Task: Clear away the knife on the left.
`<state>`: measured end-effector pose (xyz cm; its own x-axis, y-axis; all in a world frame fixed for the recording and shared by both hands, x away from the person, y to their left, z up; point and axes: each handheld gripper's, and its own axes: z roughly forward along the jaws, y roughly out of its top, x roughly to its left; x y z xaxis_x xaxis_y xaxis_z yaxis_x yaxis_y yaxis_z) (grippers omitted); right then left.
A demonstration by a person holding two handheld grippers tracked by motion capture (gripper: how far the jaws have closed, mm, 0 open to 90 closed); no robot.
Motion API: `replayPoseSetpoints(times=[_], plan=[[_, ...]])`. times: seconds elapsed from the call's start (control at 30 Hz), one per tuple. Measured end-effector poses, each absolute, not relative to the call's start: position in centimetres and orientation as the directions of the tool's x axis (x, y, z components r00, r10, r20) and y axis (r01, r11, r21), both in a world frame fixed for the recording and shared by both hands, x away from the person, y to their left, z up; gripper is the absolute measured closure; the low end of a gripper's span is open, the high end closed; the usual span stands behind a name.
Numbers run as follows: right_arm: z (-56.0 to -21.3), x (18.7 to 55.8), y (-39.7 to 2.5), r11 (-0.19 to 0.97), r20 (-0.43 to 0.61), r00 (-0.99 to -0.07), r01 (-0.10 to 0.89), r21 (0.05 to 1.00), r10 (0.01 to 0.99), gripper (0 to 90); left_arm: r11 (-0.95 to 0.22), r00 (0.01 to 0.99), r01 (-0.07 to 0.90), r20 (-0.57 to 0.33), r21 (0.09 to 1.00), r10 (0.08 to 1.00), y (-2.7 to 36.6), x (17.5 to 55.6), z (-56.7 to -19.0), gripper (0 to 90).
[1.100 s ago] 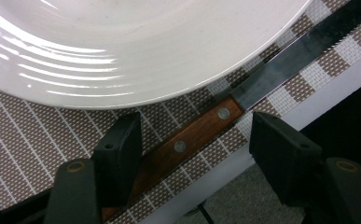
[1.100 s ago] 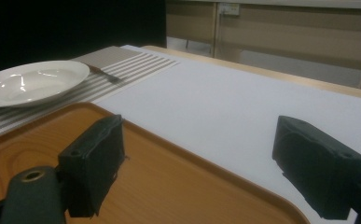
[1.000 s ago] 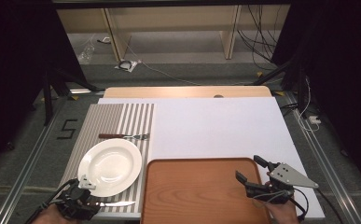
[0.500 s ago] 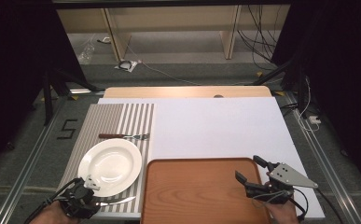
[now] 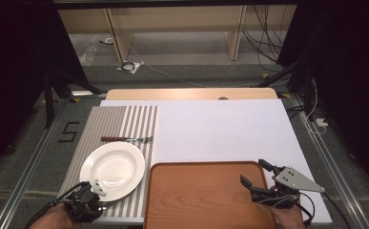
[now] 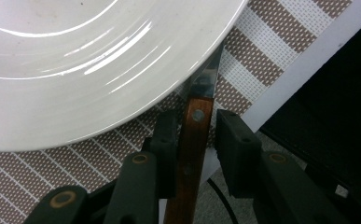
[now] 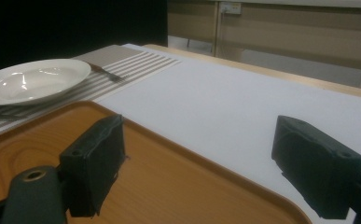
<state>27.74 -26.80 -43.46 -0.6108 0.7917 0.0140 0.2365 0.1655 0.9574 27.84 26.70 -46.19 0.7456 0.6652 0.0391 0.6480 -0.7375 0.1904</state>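
Observation:
A knife with a brown wooden handle lies on the striped placemat, and its blade runs under the rim of the white plate. My left gripper sits at the placemat's front edge. In the left gripper view its jaws stand close on either side of the handle, with a thin gap on each side. A fork lies beyond the plate. My right gripper hovers wide open over the right end of the wooden tray and holds nothing.
A white board covers the middle and right of the table. The table's front edge is just behind the left gripper. From the right gripper view, the plate and fork lie far left beyond the tray.
My left gripper has moved forward and right along the placemat's front edge until its jaws straddle the knife handle. The right gripper has stayed put.

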Motion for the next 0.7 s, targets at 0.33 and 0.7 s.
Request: replayPoseSetpoints(times=[0.33, 0.7], plan=[[-43.48, 27.73, -26.78, 0.167, 0.013, -0.612, 0.236, 0.957, 0.791, 18.2, -0.758, 0.765, 0.626, 0.042, 0.182, 0.642, 26.32, 27.74, -46.12, 75.7], [-43.5, 27.77, -26.8, 0.168, 0.013, -0.611, 0.238, 0.957, 0.791, 18.7, -0.778, 0.78, 0.604, 0.069, 0.176, 0.621, 25.76, 27.57, -45.99, 76.8]])
